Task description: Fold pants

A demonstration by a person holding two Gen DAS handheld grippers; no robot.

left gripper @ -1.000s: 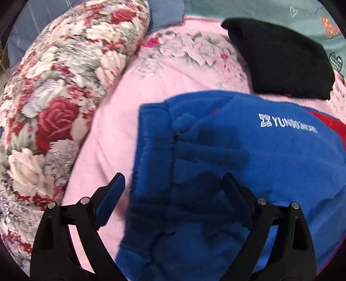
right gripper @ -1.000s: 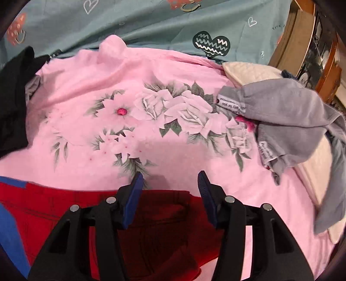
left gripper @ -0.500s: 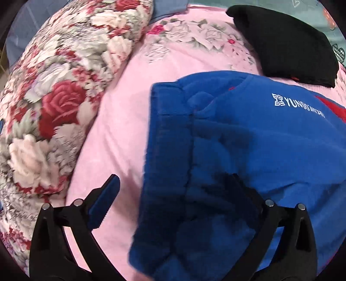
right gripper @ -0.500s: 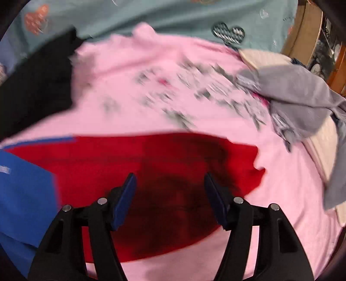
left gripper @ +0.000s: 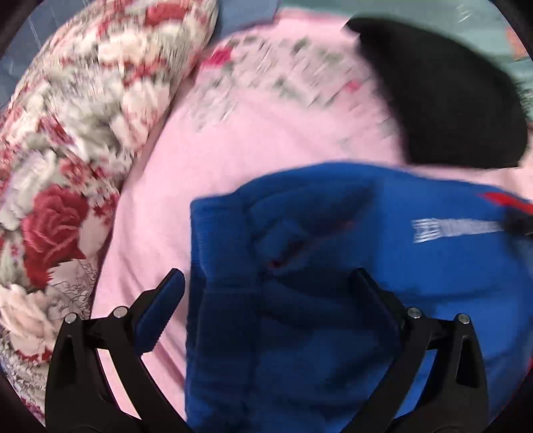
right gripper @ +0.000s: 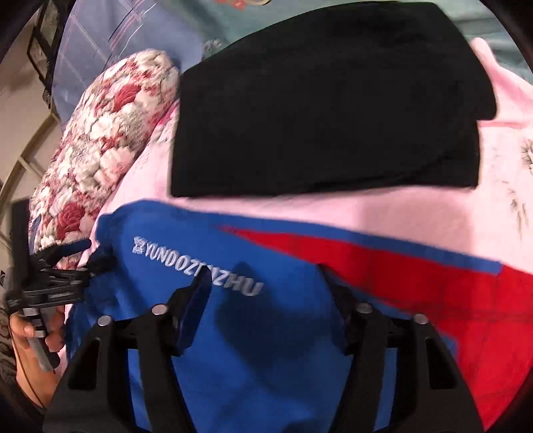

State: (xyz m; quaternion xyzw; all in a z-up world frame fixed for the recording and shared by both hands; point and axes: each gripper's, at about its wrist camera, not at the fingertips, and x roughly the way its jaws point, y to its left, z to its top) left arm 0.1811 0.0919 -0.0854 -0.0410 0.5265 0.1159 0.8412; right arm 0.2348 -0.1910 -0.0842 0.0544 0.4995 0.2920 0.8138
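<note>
Blue and red fleece pants [left gripper: 333, 266] with white lettering lie flat on a pink floral sheet [left gripper: 233, 140]. My left gripper [left gripper: 266, 296] is open over the blue waistband end, its left finger over the sheet and its right finger over the fabric. My right gripper [right gripper: 263, 293] is open and hovers over the blue part of the pants [right gripper: 233, 333] near the lettering, with the red leg part to its right. The left gripper [right gripper: 76, 256] also shows at the left edge of the right wrist view, at the waistband.
A folded black garment [right gripper: 326, 100] lies on the sheet just beyond the pants; it also shows in the left wrist view [left gripper: 449, 93]. A long red-rose floral pillow [left gripper: 83, 133] runs along the left side. A teal blanket [right gripper: 233, 20] lies at the back.
My right gripper has swung left from the red leg end to above the blue part near the lettering. The left gripper has shifted only slightly over the waistband. Both stay open.
</note>
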